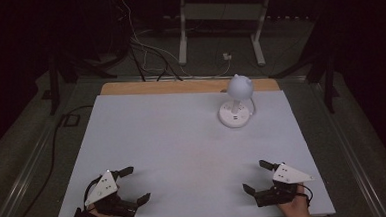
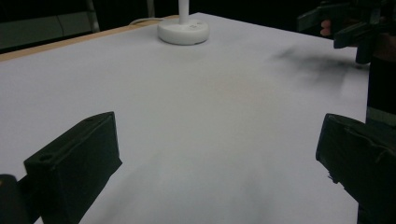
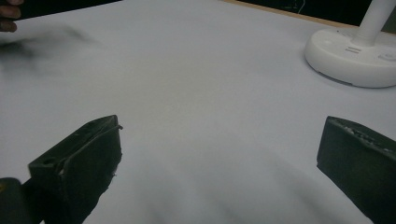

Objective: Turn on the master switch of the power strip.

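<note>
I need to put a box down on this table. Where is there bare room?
Most of the white tabletop is bare: the whole left half and the middle, between the left gripper and right gripper. Only the far right is taken, by the white lamp.

A small white desk lamp (image 1: pixel 236 101) stands upright on its round base near the far right of the white table (image 1: pixel 157 140).
</note>
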`<state>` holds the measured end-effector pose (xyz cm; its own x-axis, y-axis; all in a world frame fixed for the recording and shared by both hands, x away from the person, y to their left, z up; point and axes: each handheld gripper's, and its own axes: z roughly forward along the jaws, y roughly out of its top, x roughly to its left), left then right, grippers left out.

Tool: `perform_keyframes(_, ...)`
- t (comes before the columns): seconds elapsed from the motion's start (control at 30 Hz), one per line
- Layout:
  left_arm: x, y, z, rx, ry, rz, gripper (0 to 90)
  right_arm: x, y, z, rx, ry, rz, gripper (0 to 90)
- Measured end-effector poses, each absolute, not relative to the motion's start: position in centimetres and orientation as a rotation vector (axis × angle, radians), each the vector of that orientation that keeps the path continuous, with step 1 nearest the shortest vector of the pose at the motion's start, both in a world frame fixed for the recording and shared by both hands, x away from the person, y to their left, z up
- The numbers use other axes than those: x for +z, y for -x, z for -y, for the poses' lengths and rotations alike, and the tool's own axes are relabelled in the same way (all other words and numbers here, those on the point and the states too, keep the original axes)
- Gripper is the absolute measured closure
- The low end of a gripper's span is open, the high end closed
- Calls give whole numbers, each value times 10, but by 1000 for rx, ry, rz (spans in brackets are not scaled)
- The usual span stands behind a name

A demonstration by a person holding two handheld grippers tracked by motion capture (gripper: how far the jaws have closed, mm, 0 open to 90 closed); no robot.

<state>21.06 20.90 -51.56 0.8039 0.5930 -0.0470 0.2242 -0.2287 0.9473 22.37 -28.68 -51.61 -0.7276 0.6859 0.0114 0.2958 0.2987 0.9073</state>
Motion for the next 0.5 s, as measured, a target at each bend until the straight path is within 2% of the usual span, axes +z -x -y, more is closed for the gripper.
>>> perform_keyframes(0.5,-515,-211,-210,384,-1800,-636,1,-513,-222,284,1391,-882,-2232,0)
